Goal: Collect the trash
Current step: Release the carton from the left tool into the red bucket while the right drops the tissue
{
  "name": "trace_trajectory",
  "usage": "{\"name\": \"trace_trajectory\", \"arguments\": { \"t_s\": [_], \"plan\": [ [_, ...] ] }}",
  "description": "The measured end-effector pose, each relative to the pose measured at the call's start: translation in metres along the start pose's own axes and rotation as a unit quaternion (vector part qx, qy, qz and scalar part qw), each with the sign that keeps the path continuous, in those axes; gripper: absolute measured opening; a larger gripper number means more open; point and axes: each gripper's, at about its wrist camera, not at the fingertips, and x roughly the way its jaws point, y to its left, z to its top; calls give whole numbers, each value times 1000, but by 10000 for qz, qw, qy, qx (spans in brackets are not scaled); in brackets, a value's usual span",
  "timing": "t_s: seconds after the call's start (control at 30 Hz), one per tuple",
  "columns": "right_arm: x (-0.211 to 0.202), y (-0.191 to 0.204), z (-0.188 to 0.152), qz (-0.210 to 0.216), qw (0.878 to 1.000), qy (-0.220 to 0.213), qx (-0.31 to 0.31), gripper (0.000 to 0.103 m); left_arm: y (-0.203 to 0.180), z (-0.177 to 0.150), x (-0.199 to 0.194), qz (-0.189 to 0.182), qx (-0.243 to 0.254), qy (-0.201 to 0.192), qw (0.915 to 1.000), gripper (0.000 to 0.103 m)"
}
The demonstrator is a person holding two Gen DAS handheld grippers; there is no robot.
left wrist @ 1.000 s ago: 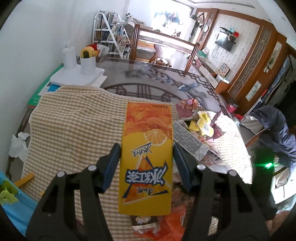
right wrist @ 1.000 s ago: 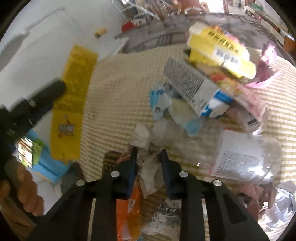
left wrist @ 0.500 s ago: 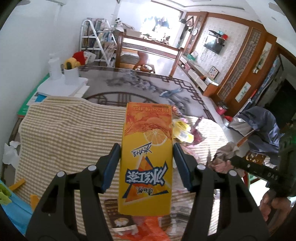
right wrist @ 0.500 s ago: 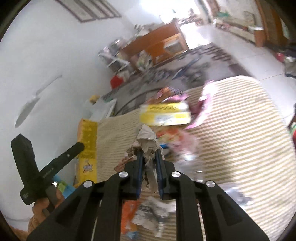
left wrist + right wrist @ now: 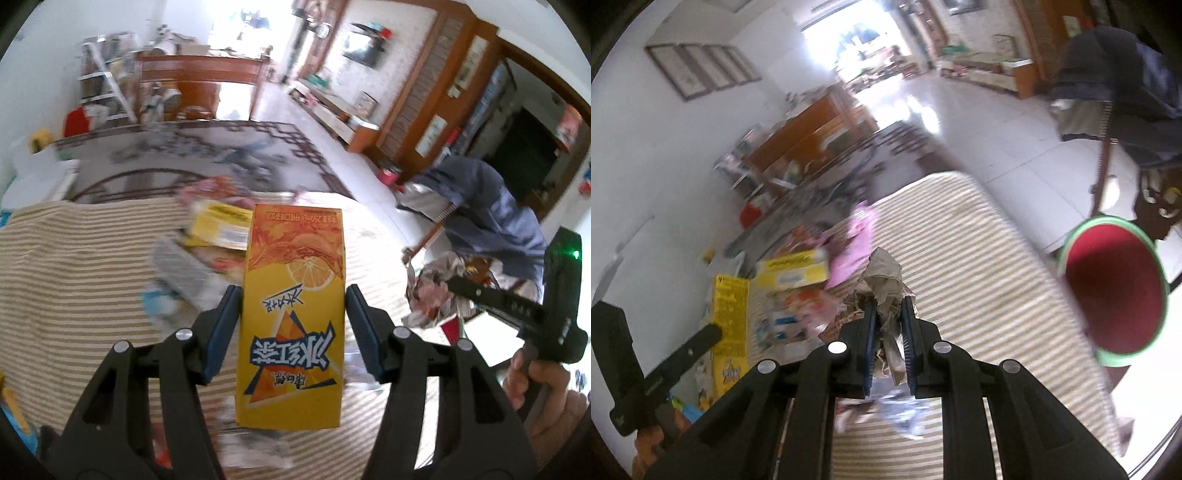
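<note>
While I hold both tongs over the striped cloth [image 5: 74, 266], the stock reads, near to far:

Left tongs [image 5: 293, 317]: clenched on an orange-and-yellow drink carton [image 5: 293, 314], one pad on each long side, carton clear of the cloth, print upside down to me.

Right tongs [image 5: 888, 332]: jaws have just been closing and now sit nearly together, pinching a wad of crumpled paper [image 5: 884, 284] that sticks out past the tips. In the left view the same wad [image 5: 436, 291] hangs to the right of the carton, with my right hand [image 5: 543, 391] on the handle.

Under and beyond the tongs: a loose heap of trash on the cloth, blurred, including a yellow box [image 5: 792, 271] and a pink wrapper [image 5: 855, 247].

Right of the cloth's edge: a round bin [image 5: 1115, 295], red inside, green rim, mouth tilted toward me.

Further off: a dark patterned tabletop [image 5: 192, 155], a blue jacket [image 5: 491, 210] on a chair, a wooden bench [image 5: 199, 79], a bright doorway.
</note>
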Motion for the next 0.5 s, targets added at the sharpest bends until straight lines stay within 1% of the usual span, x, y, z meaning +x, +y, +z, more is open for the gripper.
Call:
{"name": "trace_trajectory", "arguments": {
  "t_s": [0.13,0.17,0.2,0.27,0.37,0.4,0.5],
  "plan": [
    [-19,-55,10,-261,9991,-102,309,13,-55,5,34,-334,329,252,9986,56],
    [-20,-66,13,-328,9987,-104,383,13,-74,6,45,-447,453,321,9975,56],
    [-24,-83,16,-417,9979,-108,492,13,-82,4,50,-508,513,364,9967,56],
    [-30,-108,19,-512,9966,-118,633,13,-117,2,76,-722,703,600,9931,56],
    [-36,-145,25,-657,9942,-131,839,13,-155,-2,105,-912,890,872,9880,56],
    [-39,-156,26,-697,9934,-130,898,13,-173,-5,117,-982,977,975,9855,56],
    [-45,-190,30,-837,9909,-118,1045,13,-204,-8,137,-1067,1166,1101,9813,56]
  ]
}}
